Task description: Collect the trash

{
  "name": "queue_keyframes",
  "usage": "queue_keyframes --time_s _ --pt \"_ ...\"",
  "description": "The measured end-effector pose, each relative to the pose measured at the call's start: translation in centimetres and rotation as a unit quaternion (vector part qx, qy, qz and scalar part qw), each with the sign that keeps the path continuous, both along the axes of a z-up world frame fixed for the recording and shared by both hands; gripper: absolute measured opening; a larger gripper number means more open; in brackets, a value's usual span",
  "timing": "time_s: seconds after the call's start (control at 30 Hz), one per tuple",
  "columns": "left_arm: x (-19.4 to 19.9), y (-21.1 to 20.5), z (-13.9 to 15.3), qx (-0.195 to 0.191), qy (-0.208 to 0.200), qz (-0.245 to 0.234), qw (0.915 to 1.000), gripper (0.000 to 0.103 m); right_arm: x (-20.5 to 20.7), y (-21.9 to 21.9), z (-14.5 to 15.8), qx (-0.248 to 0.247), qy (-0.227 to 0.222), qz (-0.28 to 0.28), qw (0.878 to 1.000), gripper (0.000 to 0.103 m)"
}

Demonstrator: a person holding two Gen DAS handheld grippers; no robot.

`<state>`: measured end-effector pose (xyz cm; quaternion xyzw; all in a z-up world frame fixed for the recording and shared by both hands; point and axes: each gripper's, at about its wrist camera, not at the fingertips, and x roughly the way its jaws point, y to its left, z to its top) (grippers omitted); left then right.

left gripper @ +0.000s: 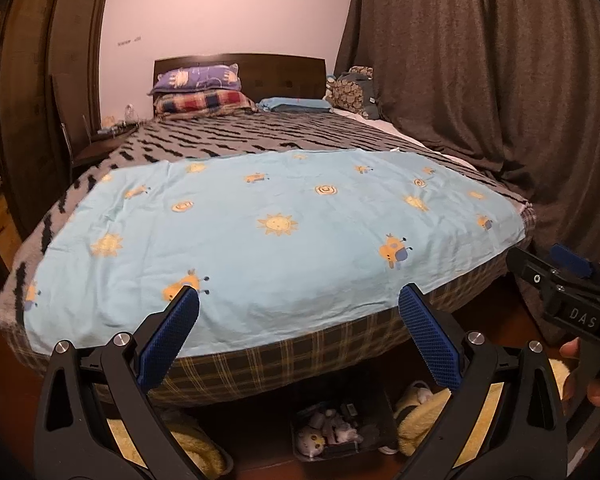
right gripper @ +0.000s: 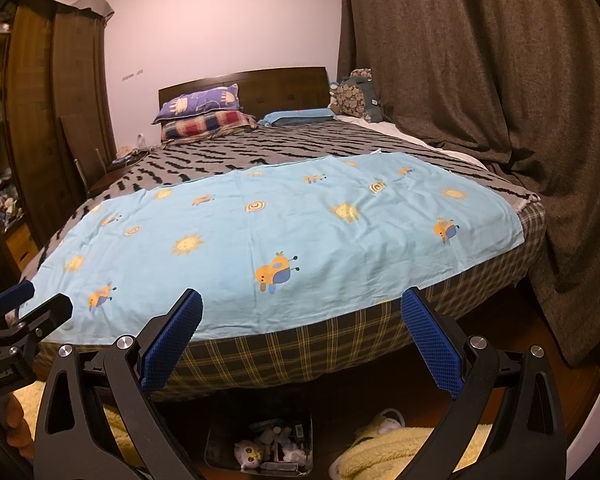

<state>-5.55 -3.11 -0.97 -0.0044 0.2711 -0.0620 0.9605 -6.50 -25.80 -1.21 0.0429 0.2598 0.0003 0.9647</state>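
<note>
Both grippers hang in the air at the near end of the bed, side by side. The left gripper has its two blue pads far apart and holds nothing. The right gripper is spread wide too, with nothing between its pads. From the left wrist view, the right gripper shows at the far right edge, and a bit of the person's hand is under it. Down low, on the dark floor under the bed's near edge, sits a black bin with small white and grey bits of trash inside. A fluffy yellow towel lies on the floor just right of the bin, and more yellow fluff shows on the left. Above that is the side of the bed in a dark check cover. A light blue sheet with suns and little bugs lies flat across the near half of the bed. Past it is a grey and black blanket. At the far end are two stacked pillows on the left and a brown headboard. A big dark curtain hangs on the right, and a wood wardrobe stands on the left.
</note>
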Motion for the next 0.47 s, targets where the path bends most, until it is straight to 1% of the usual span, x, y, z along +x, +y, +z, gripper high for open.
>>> queue_keyframes --time_s 0.27,0.47 --pt "0.5 -0.2 0.1 0.020 -0.004 0.012 0.9997 0.095 0.5 -0.1 -0.1 0.001 0.003 0.000 1.000 0.100" --pt "1.7 0.5 -0.2 0.010 0.002 0.014 0.9998 0.095 1.7 -0.2 -0.4 0.006 0.008 0.008 1.000 0.100"
